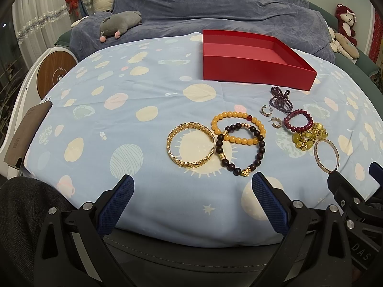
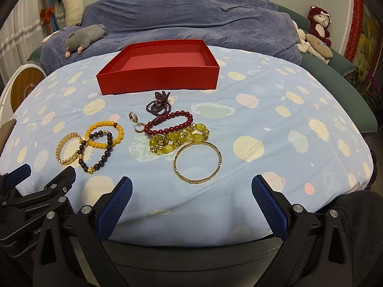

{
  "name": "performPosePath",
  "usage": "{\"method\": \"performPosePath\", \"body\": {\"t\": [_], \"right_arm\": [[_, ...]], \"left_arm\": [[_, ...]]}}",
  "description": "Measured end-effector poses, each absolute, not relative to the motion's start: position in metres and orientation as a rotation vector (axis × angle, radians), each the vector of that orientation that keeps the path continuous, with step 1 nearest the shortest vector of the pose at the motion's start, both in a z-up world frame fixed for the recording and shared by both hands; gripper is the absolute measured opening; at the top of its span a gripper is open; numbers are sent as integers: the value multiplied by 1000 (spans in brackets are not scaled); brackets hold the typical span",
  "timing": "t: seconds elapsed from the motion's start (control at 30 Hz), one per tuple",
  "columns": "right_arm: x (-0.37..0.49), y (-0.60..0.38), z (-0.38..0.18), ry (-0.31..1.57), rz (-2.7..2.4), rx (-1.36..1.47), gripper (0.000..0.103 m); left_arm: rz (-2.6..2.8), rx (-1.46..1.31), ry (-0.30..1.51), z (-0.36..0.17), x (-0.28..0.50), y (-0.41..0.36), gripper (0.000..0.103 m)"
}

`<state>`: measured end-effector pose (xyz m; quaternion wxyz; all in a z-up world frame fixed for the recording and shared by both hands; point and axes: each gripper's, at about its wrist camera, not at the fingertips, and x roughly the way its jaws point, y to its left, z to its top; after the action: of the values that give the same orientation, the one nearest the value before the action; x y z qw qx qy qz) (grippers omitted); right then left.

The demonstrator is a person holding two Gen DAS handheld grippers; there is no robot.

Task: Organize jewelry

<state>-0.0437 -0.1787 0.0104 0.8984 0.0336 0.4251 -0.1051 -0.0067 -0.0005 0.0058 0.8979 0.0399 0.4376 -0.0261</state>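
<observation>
From my right wrist view the thin gold bangle [image 2: 198, 162] shows as a full ring; my left view crops it by the right gripper [image 1: 352, 174]. I count seven bracelets and two small hoop earrings [image 2: 137, 121] clustered on the blue patterned cloth [image 2: 275, 124], in front of one empty red box [image 2: 162, 71]. Both the left gripper [image 1: 192, 197] and right gripper [image 2: 191, 197] fingers are spread wide, holding nothing.

White letters "DAS" stand on the right gripper [image 1: 350, 178] body, right of the left fingers [image 1: 119, 198]; "Ge" marks the left gripper [image 2: 39, 175] body.
</observation>
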Motion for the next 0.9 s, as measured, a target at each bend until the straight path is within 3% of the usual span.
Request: {"method": "performPosePath", "body": {"t": [0.9], "right_arm": [[-43, -181, 16, 872, -226, 80, 96]], "left_arm": [[-46, 96, 905, 7, -6, 5, 94]]}}
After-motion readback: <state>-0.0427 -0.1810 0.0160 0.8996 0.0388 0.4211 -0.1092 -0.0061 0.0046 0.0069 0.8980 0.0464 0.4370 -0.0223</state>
